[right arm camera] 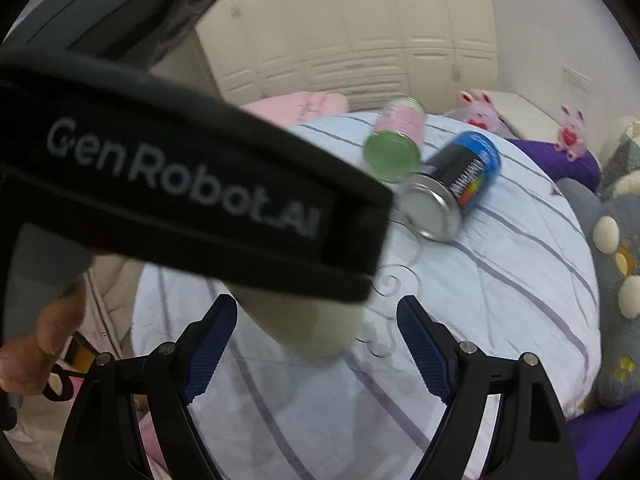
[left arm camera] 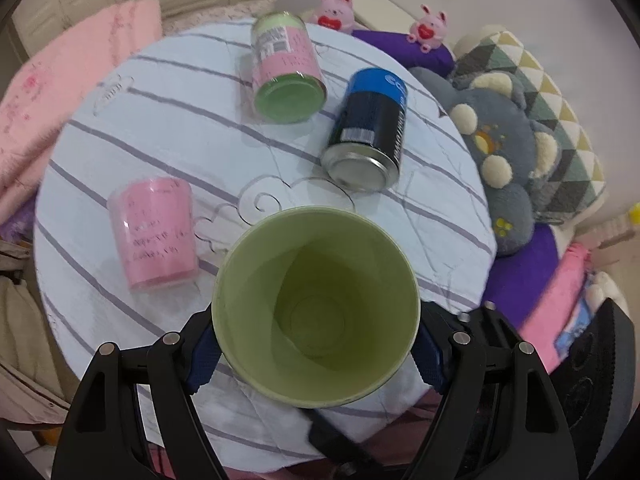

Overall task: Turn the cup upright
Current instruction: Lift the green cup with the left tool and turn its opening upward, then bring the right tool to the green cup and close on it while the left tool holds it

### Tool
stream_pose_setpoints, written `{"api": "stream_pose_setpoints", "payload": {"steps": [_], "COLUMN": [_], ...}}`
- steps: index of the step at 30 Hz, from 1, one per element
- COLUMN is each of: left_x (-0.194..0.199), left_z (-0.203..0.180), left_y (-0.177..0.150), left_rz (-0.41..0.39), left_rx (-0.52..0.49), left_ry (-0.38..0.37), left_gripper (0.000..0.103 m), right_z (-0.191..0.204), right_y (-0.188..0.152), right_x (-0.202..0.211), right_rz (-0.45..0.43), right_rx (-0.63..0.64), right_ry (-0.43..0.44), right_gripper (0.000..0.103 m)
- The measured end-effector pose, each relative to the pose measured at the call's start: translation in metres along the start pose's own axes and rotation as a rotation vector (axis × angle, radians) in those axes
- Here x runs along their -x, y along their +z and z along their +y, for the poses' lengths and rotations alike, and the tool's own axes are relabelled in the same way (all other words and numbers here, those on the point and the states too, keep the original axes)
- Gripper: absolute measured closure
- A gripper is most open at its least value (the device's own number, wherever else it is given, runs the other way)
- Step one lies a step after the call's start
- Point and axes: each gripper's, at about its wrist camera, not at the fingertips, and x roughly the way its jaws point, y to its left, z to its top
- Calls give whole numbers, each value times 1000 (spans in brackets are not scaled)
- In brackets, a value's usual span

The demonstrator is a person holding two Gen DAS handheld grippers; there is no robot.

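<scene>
Your left tool (left arm camera: 316, 354) pinches the green cup (left arm camera: 316, 304) by its sides, mouth toward you; it looks light, slick and squeezable, so grip gently while the right tool (right arm camera: 316, 344) hangs spread.

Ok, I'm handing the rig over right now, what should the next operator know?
Left gripper: shut on the light green plastic cup, mouth facing the camera, held above the round striped tablecloth.
Right gripper: open, empty, hovering beside that cup.
Lying on their sides: blue and black drink can, pink-labelled green cup. The pink plastic cup stands mouth down.
Done: green cup picked up.
Left: set it down upright on the cloth and release.
</scene>
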Motion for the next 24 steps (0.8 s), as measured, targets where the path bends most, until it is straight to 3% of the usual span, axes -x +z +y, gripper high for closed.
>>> {"api": "stream_pose_setpoints", "payload": {"steps": [3, 10, 17, 21, 24], "left_x": [-2, 0, -3, -7, 0], "left_z": [4, 11, 14, 23, 28], "left_y": [-3, -9, -10, -10, -12], "left_rz": [26, 76, 62, 84, 41], "left_rx": [10, 15, 30, 78, 95], "left_ry": [-30, -110, -116, -142, -136], "left_gripper": [23, 23, 22, 14, 14], "right_z": [5, 7, -1, -4, -7], "right_y": [0, -6, -13, -10, -8], "right_x": [-2, -3, -6, -7, -9], "right_rz": [-6, 29, 49, 37, 38], "right_rx": [6, 23, -20, -9, -8], "right_ry": [41, 19, 34, 31, 24], "right_gripper": [19, 19, 19, 21, 23]}}
